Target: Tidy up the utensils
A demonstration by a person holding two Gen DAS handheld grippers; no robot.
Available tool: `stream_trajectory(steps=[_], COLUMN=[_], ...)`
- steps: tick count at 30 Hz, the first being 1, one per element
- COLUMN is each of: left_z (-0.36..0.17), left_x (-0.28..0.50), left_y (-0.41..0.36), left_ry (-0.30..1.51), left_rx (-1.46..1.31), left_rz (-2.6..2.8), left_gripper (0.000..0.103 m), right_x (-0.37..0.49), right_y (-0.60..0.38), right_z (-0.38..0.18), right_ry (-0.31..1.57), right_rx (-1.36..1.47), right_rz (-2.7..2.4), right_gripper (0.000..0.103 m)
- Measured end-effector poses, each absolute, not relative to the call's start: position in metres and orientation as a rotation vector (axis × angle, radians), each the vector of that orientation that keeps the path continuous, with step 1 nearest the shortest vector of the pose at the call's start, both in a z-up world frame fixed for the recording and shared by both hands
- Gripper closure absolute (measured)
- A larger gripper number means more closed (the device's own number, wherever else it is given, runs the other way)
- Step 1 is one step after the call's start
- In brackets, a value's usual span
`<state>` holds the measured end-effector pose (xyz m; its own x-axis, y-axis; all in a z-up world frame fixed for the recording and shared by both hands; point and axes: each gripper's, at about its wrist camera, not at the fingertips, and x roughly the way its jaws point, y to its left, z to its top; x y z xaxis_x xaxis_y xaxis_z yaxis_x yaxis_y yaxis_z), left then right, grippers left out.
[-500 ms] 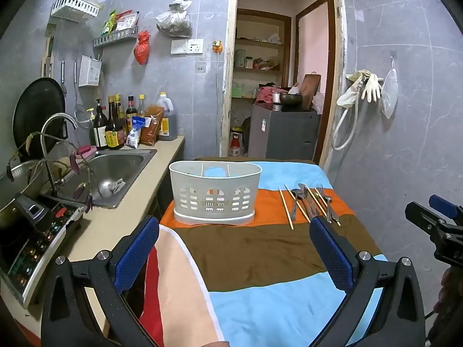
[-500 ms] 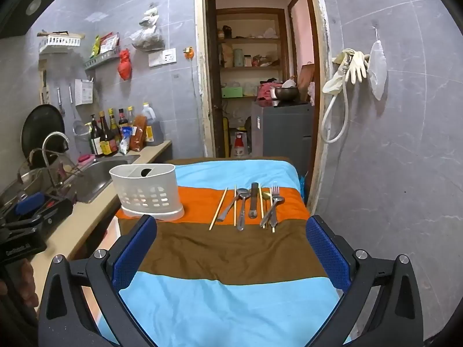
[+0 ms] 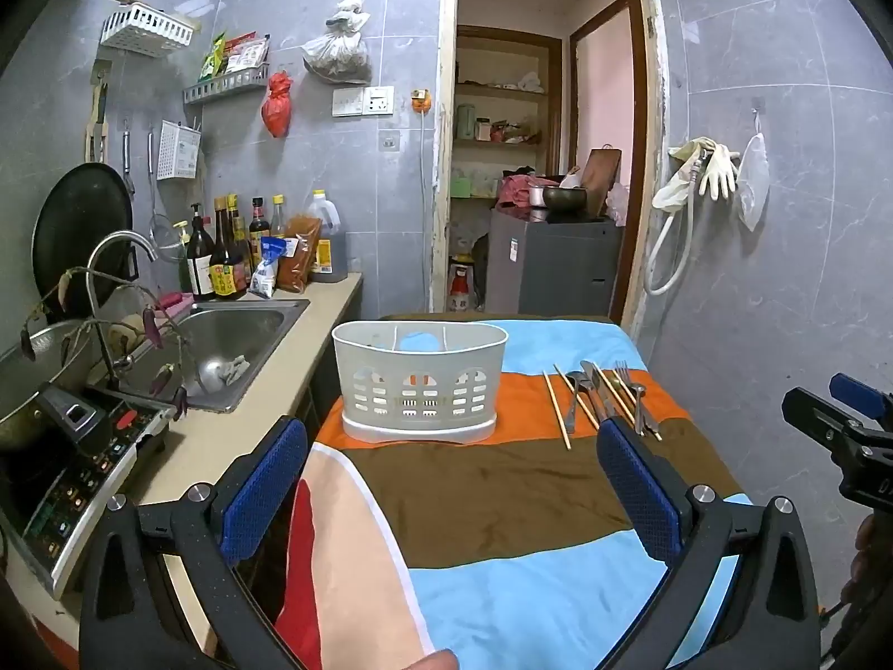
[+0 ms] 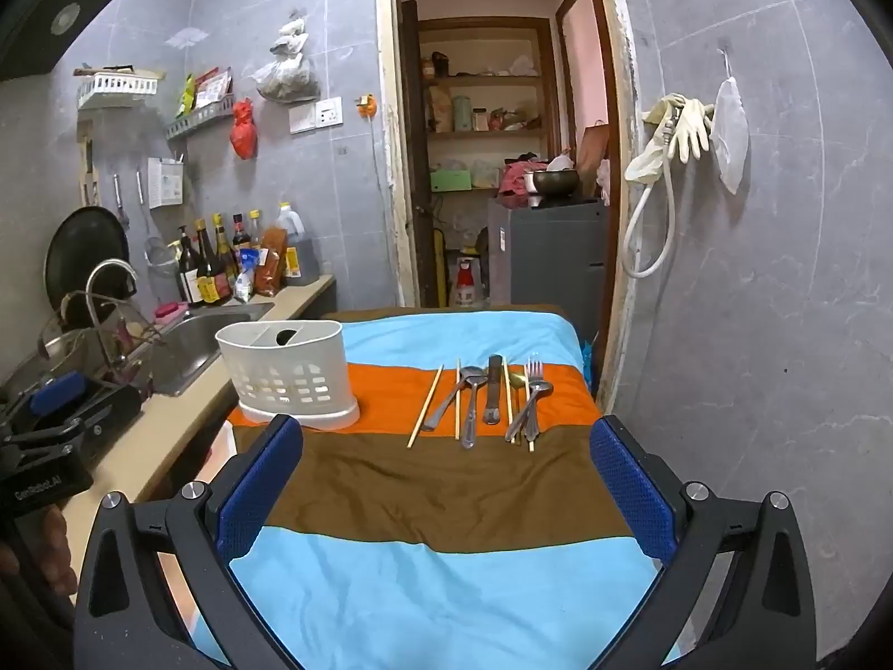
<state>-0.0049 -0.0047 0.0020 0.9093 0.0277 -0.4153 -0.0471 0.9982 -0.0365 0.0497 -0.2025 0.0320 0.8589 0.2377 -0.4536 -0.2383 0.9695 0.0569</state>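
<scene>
A: What room and surface does the figure show?

B: A grey-tiled kitchen wall [image 4: 781,279] with an open doorway [image 4: 491,139] onto pantry shelves and a grey cabinet [image 4: 550,251]. In front stands a table covered by a striped cloth [image 4: 446,575] in blue, brown and orange bands.

A: And along the left side?

B: A beige counter [image 3: 268,391] carrying a steel sink [image 3: 234,335] with a curved faucet [image 3: 120,245], an induction cooker [image 3: 72,458] and a row of sauce bottles [image 3: 223,262]. A black pan [image 3: 81,229] leans on the wall; rubber gloves [image 4: 678,123] hang at right.

A: Where are the task items?

B: A white utensil caddy [image 4: 290,374] stands upright on the orange band, near the cloth's left edge. Just beside it, to its right, the utensils [image 4: 491,399] lie flat in a loose row: chopsticks, spoons, a knife and a fork, some overlapping.

A: State of each claw?

B: The left claw [image 3: 452,497] and right claw [image 4: 441,491] both stand spread wide, blue pads apart, holding nothing, above the brown band, apart from all items.
</scene>
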Motion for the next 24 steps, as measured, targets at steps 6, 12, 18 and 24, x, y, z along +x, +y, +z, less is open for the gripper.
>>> stream_trajectory(steps=[6, 12, 18, 24], left_z=[0.0023, 0.0043, 0.0049, 0.0049], left_x=[-0.0046, -0.0058, -0.0061, -0.0062], left_y=[-0.0034, -0.0046, -0.0047, -0.0061], left_ry=[0.426, 0.425, 0.424, 0.425], left_rx=[-0.049, -0.050, -0.052, -0.053], left_rz=[0.036, 0.038, 0.036, 0.036], left_gripper=[0.001, 0.001, 0.001, 0.001], right_x=[0.0431, 0.0424, 0.0453, 0.0462], right_y=[-0.1953, -0.1960, -0.1991, -0.1993], right_z=[0.0296, 0.0292, 0.0286, 0.0274], right_ry=[0.476, 0.472, 0.478, 0.477], right_rx=[-0.007, -0.007, -0.004, -0.005], right_rz=[0.255, 0.255, 0.258, 0.258], right_gripper=[0.000, 0.000, 0.000, 0.000])
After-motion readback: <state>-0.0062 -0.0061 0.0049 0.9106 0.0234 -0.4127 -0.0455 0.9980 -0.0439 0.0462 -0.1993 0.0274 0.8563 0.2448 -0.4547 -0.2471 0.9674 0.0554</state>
